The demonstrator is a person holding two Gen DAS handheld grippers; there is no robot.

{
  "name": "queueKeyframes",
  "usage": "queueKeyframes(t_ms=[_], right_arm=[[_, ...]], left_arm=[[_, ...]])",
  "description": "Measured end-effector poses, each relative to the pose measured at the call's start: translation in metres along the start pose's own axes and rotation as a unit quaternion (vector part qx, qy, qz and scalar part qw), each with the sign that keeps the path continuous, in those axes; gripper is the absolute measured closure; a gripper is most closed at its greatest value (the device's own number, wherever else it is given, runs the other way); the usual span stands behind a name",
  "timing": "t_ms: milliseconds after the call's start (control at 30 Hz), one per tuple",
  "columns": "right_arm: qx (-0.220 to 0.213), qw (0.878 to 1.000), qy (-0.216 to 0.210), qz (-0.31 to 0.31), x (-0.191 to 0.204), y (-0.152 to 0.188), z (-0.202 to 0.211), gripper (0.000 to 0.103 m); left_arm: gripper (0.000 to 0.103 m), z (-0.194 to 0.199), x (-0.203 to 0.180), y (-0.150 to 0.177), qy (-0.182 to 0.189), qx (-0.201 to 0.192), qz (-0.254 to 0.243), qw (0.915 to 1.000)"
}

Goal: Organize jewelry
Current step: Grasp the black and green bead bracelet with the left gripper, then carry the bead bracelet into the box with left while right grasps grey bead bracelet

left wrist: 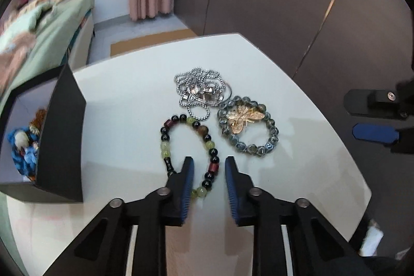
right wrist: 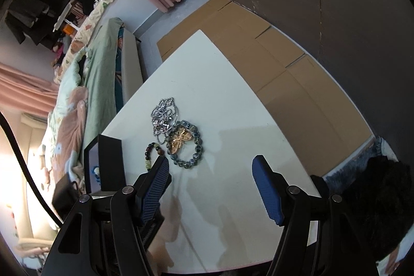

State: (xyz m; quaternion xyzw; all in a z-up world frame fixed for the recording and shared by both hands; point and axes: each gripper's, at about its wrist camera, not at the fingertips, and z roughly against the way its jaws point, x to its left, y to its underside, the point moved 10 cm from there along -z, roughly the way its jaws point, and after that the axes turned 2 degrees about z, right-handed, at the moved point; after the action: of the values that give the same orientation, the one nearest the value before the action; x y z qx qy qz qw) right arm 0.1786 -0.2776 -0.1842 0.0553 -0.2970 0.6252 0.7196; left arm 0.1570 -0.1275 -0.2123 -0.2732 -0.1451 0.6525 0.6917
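Observation:
A bracelet of black, green and dark red beads [left wrist: 190,120] lies on the white table [left wrist: 124,105]. My left gripper [left wrist: 209,159] stands over its near right side, one finger inside the loop and one outside. The bead strand runs between the pads, with a gap on each side, so the gripper is open. Behind the bracelet lie a tangled silver ball chain [left wrist: 199,87] and a grey glass-bead bracelet [left wrist: 273,132] with a gold butterfly brooch [left wrist: 243,118] on it. My right gripper [right wrist: 211,159] hovers open over bare table, to the right of the jewelry, with nothing between its fingers.
An open black box [left wrist: 64,133] stands at the table's left edge, with blue and brown items [left wrist: 23,149] inside. A bed with a green quilt [right wrist: 98,74] lies beyond it. Flat cardboard [right wrist: 284,69] covers the floor past the table's far edge, below a dark wall.

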Motion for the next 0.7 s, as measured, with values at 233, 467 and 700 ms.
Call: queueKeyframes(t_ms=[233, 467, 700], right_arm=[[0.013, 1.000, 0.012, 0.007, 0.003, 0.005, -0.012, 0.036], [0.012, 1.000, 0.024, 0.001, 0.003, 0.005, -0.021, 0.036], [0.023, 0.999, 0.047, 0.009, 0.012, 0.007, -0.043, 0.057]], left_arm=[[0.095, 0.013, 0.011, -0.006, 0.009, -0.019, 0.016, 0.9997], [0.095, 0.036, 0.021, -0.023, 0.046, -0.042, 0.056, 0.9965], [0.095, 0.053, 0.029, -0.038, 0.072, -0.063, 0.080, 0.9922]])
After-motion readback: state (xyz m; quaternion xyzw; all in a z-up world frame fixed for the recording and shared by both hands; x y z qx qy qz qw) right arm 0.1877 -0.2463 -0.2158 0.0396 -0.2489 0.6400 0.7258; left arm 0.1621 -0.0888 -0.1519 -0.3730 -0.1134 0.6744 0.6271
